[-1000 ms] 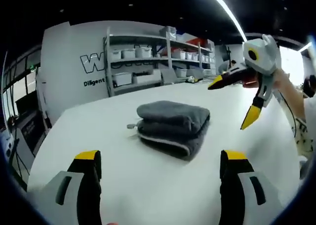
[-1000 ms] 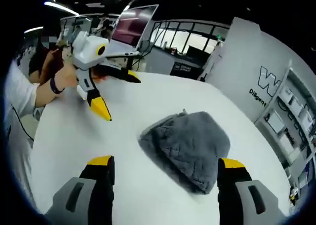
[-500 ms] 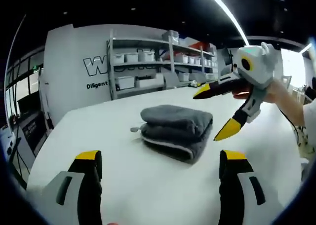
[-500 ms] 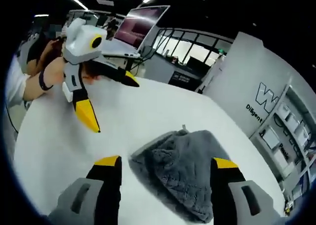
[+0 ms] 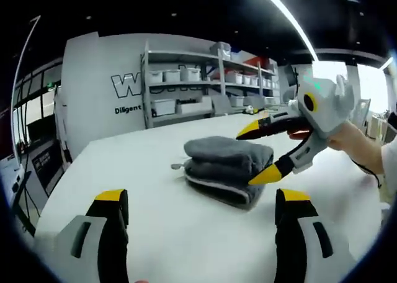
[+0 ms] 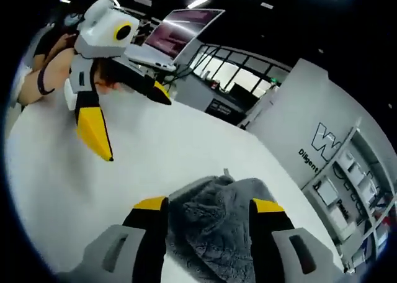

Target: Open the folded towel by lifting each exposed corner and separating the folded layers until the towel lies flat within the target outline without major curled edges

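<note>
A folded dark grey towel (image 5: 226,161) lies on the white table (image 5: 155,233), with a small tag sticking out on its left. In the left gripper view my right gripper (image 5: 255,154) comes in from the right, open, one jaw above the towel's right end and one by its lower edge. The right gripper view has the towel (image 6: 211,233) directly between the yellow tips of my right gripper (image 6: 209,205). My left gripper (image 5: 201,199) stands open, short of the towel, nothing in it. The right gripper view catches my left gripper (image 6: 131,118) above the table, also open.
Metal shelves (image 5: 186,84) with white bins stand behind the table's far edge, beside a grey wall with lettering. A raised laptop screen (image 6: 180,35) sits beyond the table in the right gripper view. A person's hand (image 5: 356,143) holds the right gripper.
My right gripper has moved in toward the towel, and its open jaws now straddle the towel's right end. My left gripper has stayed open, short of the towel.
</note>
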The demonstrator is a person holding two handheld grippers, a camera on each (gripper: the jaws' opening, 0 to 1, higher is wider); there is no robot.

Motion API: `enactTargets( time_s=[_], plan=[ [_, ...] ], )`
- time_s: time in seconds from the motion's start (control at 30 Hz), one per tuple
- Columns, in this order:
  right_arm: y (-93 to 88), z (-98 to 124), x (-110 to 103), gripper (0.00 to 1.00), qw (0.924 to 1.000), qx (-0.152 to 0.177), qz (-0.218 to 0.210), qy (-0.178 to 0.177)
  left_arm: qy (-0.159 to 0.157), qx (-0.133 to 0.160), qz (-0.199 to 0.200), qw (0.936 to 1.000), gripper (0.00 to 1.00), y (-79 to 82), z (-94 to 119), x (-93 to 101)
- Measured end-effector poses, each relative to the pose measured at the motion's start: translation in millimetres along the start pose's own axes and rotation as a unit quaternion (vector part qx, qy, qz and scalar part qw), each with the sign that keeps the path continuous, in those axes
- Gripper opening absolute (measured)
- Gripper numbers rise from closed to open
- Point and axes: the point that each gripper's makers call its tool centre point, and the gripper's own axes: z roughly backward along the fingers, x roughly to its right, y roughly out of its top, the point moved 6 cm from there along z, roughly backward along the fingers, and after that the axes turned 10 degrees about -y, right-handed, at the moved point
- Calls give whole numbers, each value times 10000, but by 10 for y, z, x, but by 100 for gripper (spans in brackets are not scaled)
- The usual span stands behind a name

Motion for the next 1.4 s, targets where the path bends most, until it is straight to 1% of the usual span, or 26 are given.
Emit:
enactTargets(
  time_s=[0.1, 0.13, 0.17, 0.23, 0.37, 0.63, 0.73, 0.83, 0.9, 0.97, 1.0, 1.07, 1.2, 1.3, 1.4],
  plan=[
    [-9, -11, -6, 41, 9996, 22, 281, -74, 22, 30, 23, 10000, 97, 3, 7, -9],
    [-6, -13, -23, 40, 9986, 56, 523, -113, 20, 27, 36, 10000, 97, -1, 6, -10],
    [-9, -16, -39, 39, 9977, 60, 668, -113, 22, 24, 45, 10000, 97, -6, 2, -14],
    [-42, -36, -91, 38, 9965, -23, 834, -50, 16, -2, 51, 10000, 97, -20, -11, -12],
    [-86, -66, -158, 38, 9966, -51, 817, 96, -30, -35, 56, 10000, 97, -34, -31, 11],
    [-99, -83, -165, 29, 9944, 8, 1053, -112, -105, 19, 25, 9999, 96, -3, -32, 60],
    [-108, -80, -155, 23, 9941, 47, 1071, -169, -102, -5, 16, 9999, 96, -9, -35, 64],
    [-128, -90, -162, 21, 9947, 58, 1013, -158, -69, 16, -33, 10000, 96, 2, -30, 61],
    [-145, -98, -186, 17, 9946, 82, 1023, -174, -15, -2, -70, 10000, 96, -1, -28, 52],
    [-152, -101, -207, 13, 9937, 102, 1106, -179, 13, -15, -98, 9999, 96, -3, -30, 54],
    [-157, -99, -223, 13, 9920, 110, 1246, -193, 27, -24, -143, 9999, 96, -2, -34, 63],
    [-143, -86, -216, 10, 9906, 124, 1340, -232, 57, -47, -222, 9997, 95, -5, -46, 69],
    [-124, -74, -215, 8, 9887, 154, 1466, -279, 107, -106, -363, 9992, 96, -17, -68, 81],
    [-116, -66, -180, 8, 9889, 202, 1442, -285, 35, -119, -421, 9990, 95, -30, -89, 102],
    [-107, -53, -139, 7, 9914, 260, 1253, -269, -97, -116, -257, 9996, 96, -63, -117, 113]
  ],
)
